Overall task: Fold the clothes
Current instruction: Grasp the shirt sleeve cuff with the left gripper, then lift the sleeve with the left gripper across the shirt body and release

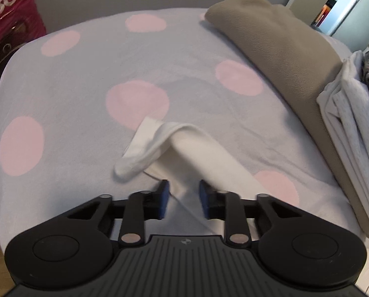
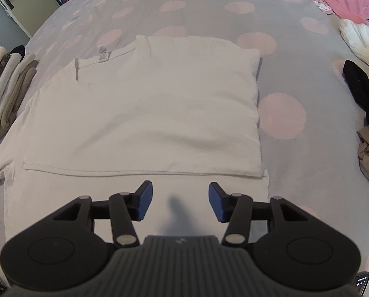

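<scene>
the white garment (image 2: 145, 113) lies spread flat in the middle of the bed (image 2: 308, 79), on the grey cover with pink dots, and its right side is already turned in to a straight edge. that is probably why the right claw (image 2: 179, 201) hangs just above the near hem with its jaws standing wide and nothing between them: it looks finished on that side, or is waiting to pin the hem. only its shadow falls on the cloth.

the left side is not yet folded. in the left wrist view a white sleeve (image 1: 157, 143) trails away from the body of the garment toward the far corner of the bed, bent over on itself near the cuff. the left claw (image 1: 183, 199) points steeply down at the root of that sleeve, jaws drawn narrow with cloth running between the blue pads. whether the pads already pinch the fabric cannot be told. taking the sleeve there would let it be carried across the body in one piece.

folded clothes are stacked (image 1: 345, 128) along the left edge of the bed beside a folded tan blanket (image 1: 278, 49), out of the working area, while unfolded laundry (image 2: 365, 79) waits at the right edge.
</scene>
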Motion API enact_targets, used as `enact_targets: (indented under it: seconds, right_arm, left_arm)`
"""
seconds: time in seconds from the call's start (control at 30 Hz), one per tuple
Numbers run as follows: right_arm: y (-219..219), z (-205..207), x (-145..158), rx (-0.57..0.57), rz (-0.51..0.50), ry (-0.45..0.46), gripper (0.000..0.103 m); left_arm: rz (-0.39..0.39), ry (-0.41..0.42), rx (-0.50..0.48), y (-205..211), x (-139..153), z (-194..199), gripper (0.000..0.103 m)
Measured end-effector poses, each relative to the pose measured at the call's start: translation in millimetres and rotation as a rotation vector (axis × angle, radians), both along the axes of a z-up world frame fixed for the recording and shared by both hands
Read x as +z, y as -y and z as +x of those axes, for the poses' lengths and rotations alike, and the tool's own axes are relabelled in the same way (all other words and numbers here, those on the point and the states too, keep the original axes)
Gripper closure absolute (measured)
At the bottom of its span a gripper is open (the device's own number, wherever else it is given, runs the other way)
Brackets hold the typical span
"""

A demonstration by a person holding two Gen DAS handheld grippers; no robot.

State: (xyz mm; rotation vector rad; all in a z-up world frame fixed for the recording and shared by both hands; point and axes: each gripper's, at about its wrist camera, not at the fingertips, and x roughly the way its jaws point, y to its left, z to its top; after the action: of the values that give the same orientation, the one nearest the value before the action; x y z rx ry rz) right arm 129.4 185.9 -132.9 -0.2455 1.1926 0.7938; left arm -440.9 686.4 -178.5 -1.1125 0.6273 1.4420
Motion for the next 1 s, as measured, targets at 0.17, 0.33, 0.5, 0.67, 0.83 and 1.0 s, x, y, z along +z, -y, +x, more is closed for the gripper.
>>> enact_targets:
  seconds: [0.17, 0.33, 0.5, 0.67, 0.83, 1.0]
  right_arm:
    - [-1, 0, -1, 0.001, -0.008, 0.004, 0.049]
    - [-3, 1, -1, 0.004, -0.008, 0.006, 0.049]
    - [-10, -2, 1, 0.032, -0.024, 0.020, 0.047]
    - [-13, -4, 9, 0.041, -0.042, 0.071, 0.036]
    - [-13, -2, 15, 0.038, -0.027, 0.073, 0.036]
    - [-15, -5, 18, 0.045, -0.005, 0.047, 0.036]
  left_arm:
    - [0.024, 0.004, 0.002, -2, 18, 10, 0.100]
    - [0.073, 0.020, -0.070, 12, 63, 37, 0.101]
    - [0.165, 0.076, -0.209, 43, 110, 87, 0.101]
    - [0.263, 0.133, -0.438, 89, 140, 163, 0.101]
    - [0.309, 0.206, -0.700, 144, 148, 238, 0.101]
    - [0.296, 0.246, -0.941, 204, 135, 298, 0.101]
